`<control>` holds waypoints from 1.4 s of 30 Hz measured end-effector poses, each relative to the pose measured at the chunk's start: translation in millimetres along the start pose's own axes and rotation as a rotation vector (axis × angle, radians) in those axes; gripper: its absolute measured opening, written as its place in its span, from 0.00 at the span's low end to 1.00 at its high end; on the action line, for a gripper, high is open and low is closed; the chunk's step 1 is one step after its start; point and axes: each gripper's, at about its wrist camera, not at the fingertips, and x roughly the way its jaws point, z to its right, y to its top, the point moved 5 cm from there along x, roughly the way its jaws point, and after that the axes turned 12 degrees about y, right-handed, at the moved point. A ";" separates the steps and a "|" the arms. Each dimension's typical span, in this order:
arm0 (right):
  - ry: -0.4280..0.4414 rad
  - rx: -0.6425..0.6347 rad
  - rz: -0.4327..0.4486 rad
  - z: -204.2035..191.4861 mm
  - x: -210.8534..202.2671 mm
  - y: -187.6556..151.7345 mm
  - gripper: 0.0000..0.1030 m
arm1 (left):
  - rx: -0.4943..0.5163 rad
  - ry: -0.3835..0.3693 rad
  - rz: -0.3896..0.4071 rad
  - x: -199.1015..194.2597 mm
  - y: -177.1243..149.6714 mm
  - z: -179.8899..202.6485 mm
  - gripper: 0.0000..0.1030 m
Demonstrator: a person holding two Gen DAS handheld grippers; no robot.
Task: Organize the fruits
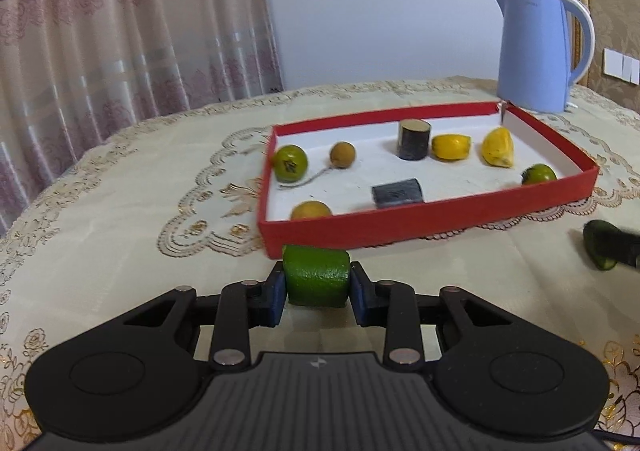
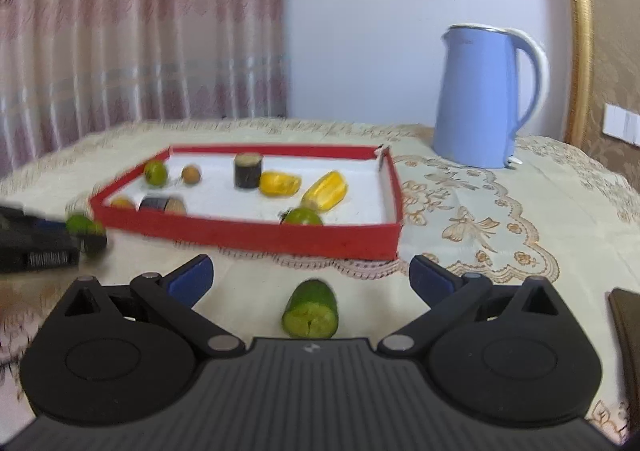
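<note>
Grippers: two, left gripper [image 1: 317,283] and right gripper [image 2: 310,275].
Red tray [image 1: 420,221]: one, centre of the frame.
Round green fruits: two in the tray, first [image 1: 291,163], second [image 1: 538,174].
Yellow fruit pieces: two, [image 1: 451,147] and [image 1: 498,148].
Small brown round fruit [image 1: 343,155]: one.
Orange round fruit [image 1: 311,210]: one.
Dark cylinder pieces: two, upright [image 1: 413,139], lying [image 1: 397,192].
Green cut pieces: two outside the tray, [image 1: 316,281] and [image 2: 311,310].
Blue kettle [image 1: 534,51]: one, upper right.

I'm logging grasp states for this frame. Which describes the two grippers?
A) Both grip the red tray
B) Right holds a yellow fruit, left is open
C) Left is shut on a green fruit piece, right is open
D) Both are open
C: the left gripper clamps a green fruit piece between its pads, while the right gripper is spread wide around a second green piece lying on the tablecloth.
</note>
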 end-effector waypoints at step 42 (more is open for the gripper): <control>0.067 0.071 -0.040 4.1 18.6 7.4 0.29 | -0.016 -0.029 0.094 -16.5 12.9 -6.1 0.30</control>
